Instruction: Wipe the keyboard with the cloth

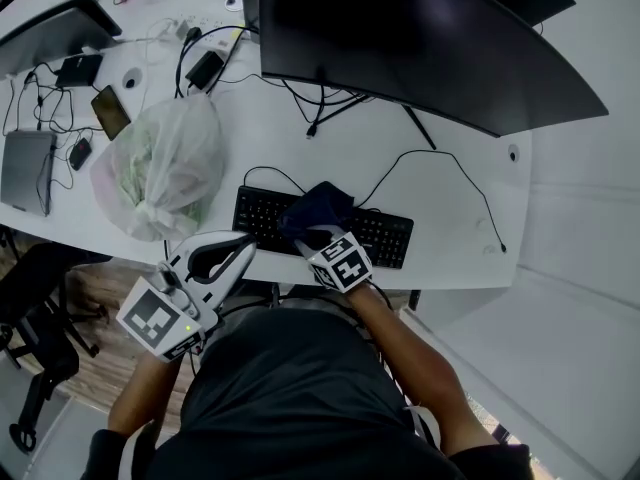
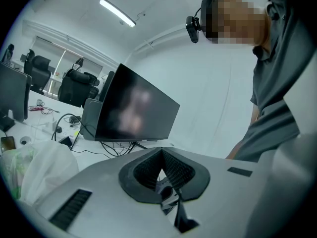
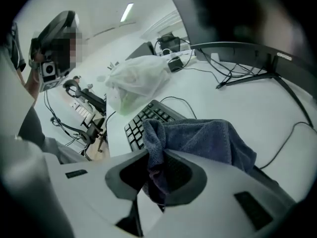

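While right tongs (image 3: 154, 157) clamp it, cloth (image 3: 208, 138) on keyboard (image 3: 141, 123)

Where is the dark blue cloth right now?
Head view: the cloth sits on the keyboard, near its middle, pinched in the right gripper, below the big monitor.

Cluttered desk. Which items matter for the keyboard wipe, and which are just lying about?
In the job:
- keyboard
- dark blue cloth, lying on the keyboard
- right gripper, shut on the cloth

Lying about:
- plastic bag, left of the keyboard
- monitor
- phone
- left gripper, shut, empty, at the desk edge
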A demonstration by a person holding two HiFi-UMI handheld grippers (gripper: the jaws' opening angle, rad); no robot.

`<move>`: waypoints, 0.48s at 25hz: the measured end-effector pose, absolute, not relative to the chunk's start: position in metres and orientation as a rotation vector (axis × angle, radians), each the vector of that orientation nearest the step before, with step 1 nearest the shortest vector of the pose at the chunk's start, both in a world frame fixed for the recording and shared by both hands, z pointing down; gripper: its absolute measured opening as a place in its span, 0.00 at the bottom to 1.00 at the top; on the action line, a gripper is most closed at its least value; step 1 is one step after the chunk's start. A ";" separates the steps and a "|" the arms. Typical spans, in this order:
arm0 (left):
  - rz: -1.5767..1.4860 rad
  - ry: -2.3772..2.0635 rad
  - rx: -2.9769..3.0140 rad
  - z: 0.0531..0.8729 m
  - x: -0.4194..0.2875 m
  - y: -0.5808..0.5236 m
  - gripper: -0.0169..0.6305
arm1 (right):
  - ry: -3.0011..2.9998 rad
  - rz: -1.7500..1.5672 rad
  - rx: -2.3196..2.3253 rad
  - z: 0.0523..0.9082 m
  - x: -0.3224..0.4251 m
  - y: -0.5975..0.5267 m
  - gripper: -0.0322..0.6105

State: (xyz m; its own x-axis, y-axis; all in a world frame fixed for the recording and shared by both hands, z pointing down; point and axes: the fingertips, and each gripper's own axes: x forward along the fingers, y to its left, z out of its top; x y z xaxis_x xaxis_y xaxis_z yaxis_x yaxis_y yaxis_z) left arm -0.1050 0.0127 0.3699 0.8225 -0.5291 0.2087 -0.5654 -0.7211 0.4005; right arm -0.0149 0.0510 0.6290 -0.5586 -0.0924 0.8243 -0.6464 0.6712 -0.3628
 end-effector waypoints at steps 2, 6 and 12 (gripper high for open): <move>0.103 -0.807 2.556 0.368 -0.104 0.011 0.03 | -2.059 0.857 0.544 0.631 -0.019 0.050 0.16; 0.114 -0.813 2.548 0.374 -0.106 0.008 0.03 | -2.067 0.880 0.530 0.630 -0.015 0.037 0.16; 0.150 -0.818 2.518 0.390 -0.107 0.005 0.03 | -2.069 0.864 0.557 0.630 -0.022 0.045 0.16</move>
State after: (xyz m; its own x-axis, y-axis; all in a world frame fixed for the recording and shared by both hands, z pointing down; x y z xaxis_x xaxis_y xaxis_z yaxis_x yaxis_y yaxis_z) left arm -0.1071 0.0052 0.3896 0.8149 -0.5246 0.2463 -0.5779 -0.7032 0.4143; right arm -0.0216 0.0447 0.6303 -0.5767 -0.0854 0.8124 -0.6376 0.6688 -0.3823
